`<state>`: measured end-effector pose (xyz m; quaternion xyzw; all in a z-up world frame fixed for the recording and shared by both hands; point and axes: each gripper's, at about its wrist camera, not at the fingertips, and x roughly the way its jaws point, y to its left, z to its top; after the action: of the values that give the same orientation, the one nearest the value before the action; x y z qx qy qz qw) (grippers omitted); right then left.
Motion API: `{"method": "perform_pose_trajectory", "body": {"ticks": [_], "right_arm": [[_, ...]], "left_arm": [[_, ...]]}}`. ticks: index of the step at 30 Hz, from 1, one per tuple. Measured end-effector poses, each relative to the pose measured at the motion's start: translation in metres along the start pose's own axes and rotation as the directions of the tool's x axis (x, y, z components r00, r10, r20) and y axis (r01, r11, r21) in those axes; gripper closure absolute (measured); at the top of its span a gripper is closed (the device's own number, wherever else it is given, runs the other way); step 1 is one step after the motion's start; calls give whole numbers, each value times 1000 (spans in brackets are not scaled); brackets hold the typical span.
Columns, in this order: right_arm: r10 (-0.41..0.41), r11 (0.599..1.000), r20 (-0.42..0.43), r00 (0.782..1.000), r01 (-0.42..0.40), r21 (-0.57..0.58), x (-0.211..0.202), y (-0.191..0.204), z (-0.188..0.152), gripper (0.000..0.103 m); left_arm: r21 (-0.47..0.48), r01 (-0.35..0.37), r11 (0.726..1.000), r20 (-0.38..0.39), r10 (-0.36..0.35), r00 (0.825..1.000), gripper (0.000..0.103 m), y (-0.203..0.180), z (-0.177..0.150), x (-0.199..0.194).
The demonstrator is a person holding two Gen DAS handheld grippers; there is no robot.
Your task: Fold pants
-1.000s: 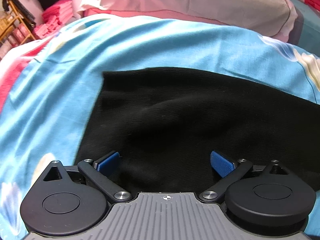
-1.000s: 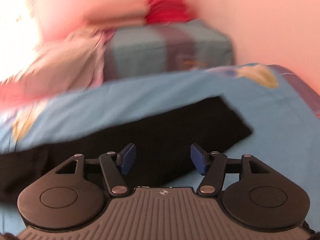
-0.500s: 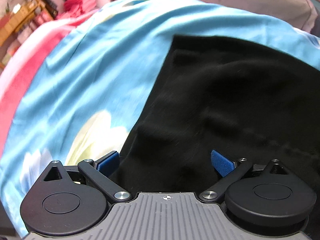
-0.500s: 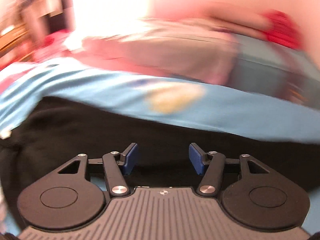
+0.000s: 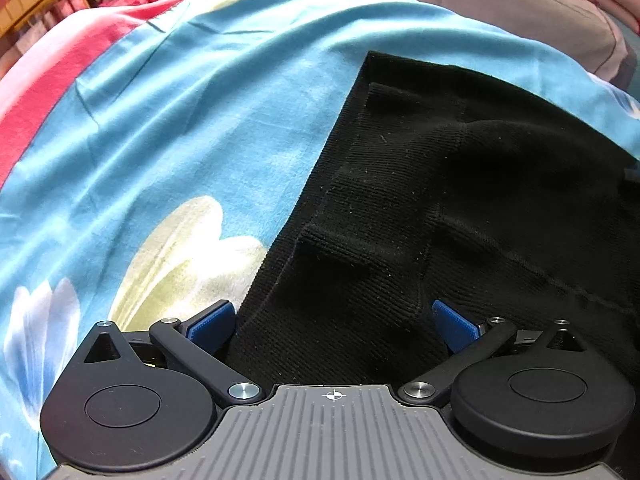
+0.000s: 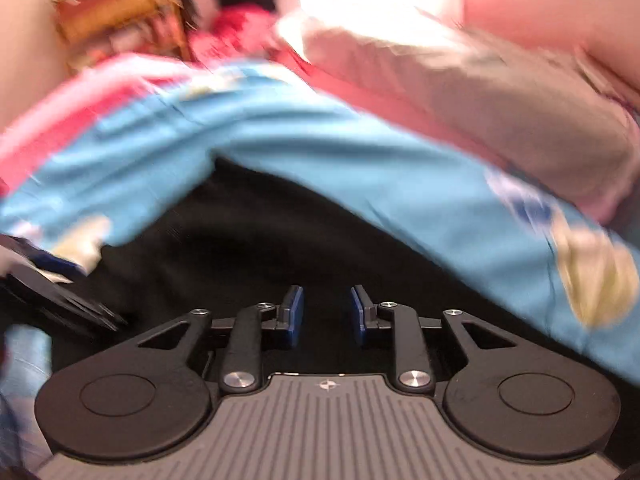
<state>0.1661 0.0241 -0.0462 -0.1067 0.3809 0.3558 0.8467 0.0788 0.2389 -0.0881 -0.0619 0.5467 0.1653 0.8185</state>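
Wide-spread, the left gripper (image 5: 334,326) straddles the black pants (image 5: 440,208) lying on the blue bedsheet (image 5: 180,120); the right gripper (image 6: 326,316) stands narrowly parted over them, so it risks pinching only one layer.

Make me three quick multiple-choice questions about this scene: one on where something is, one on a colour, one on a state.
1. Where do the black ribbed pants lie?
A. on the blue flowered bedsheet
B. on a wooden floor
C. in a basket

2. What colour are the left gripper's pads?
A. red
B. blue
C. white

3. How do the left gripper's jaws stand?
A. wide apart
B. clamped on the pants
C. out of view

Answers: 1 A, sheet surrounds the pants; 2 B, both pads show blue; 3 A, a wide gap separates the pads.
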Motion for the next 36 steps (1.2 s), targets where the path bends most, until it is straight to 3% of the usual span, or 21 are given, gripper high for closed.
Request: {"method": "perform_pose_trajectory", "body": {"ticks": [5, 6, 8, 11, 15, 17, 20, 22, 23, 25, 26, 27, 29, 31, 32, 33, 35, 36], "right_arm": [[1, 999, -110, 994, -6, -41, 54, 16, 24, 75], [-22, 999, -136, 990, 18, -29, 70, 15, 26, 76], [-10, 997, -111, 994, 18, 76, 83, 6, 33, 76], [18, 976, -104, 994, 5, 219, 77, -5, 34, 74], [-29, 990, -80, 996, 40, 138, 43, 5, 17, 59], [-30, 994, -64, 997, 37, 99, 22, 13, 3, 59], [62, 998, -73, 995, -60, 21, -15, 38, -24, 61], [159, 986, -92, 983, -162, -31, -32, 66, -48, 61], [207, 974, -125, 970, -216, -64, -34, 79, -58, 61], [298, 926, -267, 916, -346, -153, -27, 111, -83, 62], [288, 916, -287, 914, -350, -196, -28, 123, -91, 62], [273, 918, -244, 931, -328, -225, -36, 128, -92, 63], [353, 918, -202, 914, -379, -113, -45, 120, -84, 62], [314, 945, -160, 936, -324, -45, -47, 115, -84, 59], [279, 953, -197, 940, -296, -64, -42, 118, -88, 60], [269, 951, -272, 924, -300, -79, -35, 123, -95, 53], [308, 925, -264, 914, -353, -143, -47, 133, -102, 52], [351, 901, -286, 892, -404, -156, -52, 136, -103, 51]], "left_arm": [[-1, 19, 1000, -1, -19, 1000, 0, 7, 3, 4], [1, 21, 1000, -1, -21, 1000, 0, 7, 3, 4], [2, 24, 1000, 2, -24, 1000, 0, 7, 1, 2], [5, 25, 1000, 5, -25, 1000, 0, 8, 0, 2], [6, 24, 1000, 8, -24, 1000, 0, 8, -1, 3], [6, 24, 1000, 8, -25, 1000, 0, 8, -2, 3], [8, 23, 1000, 5, -23, 1000, 0, 8, -1, 3], [8, 20, 1000, 4, -20, 1000, 0, 7, 0, 3], [10, 17, 1000, 3, -17, 1000, 0, 6, 0, 3], [11, 11, 1000, -3, -11, 1000, 0, 4, 1, 3], [9, 7, 1000, -11, -7, 1000, 0, 4, 2, 2], [7, 0, 1000, -19, 0, 1000, 0, 3, 3, 1], [6, -13, 1000, -30, 13, 999, 0, 2, 4, 0], [0, -17, 1000, -31, 17, 999, 0, 2, 4, 0], [-5, -20, 1000, -33, 20, 999, 0, 1, 5, 0], [-7, -23, 1000, -36, 23, 999, 0, 1, 5, -1], [-3, -32, 999, -40, 32, 999, 0, 0, 6, -1], [-1, -34, 999, -42, 34, 999, 0, 0, 7, -1]]}}
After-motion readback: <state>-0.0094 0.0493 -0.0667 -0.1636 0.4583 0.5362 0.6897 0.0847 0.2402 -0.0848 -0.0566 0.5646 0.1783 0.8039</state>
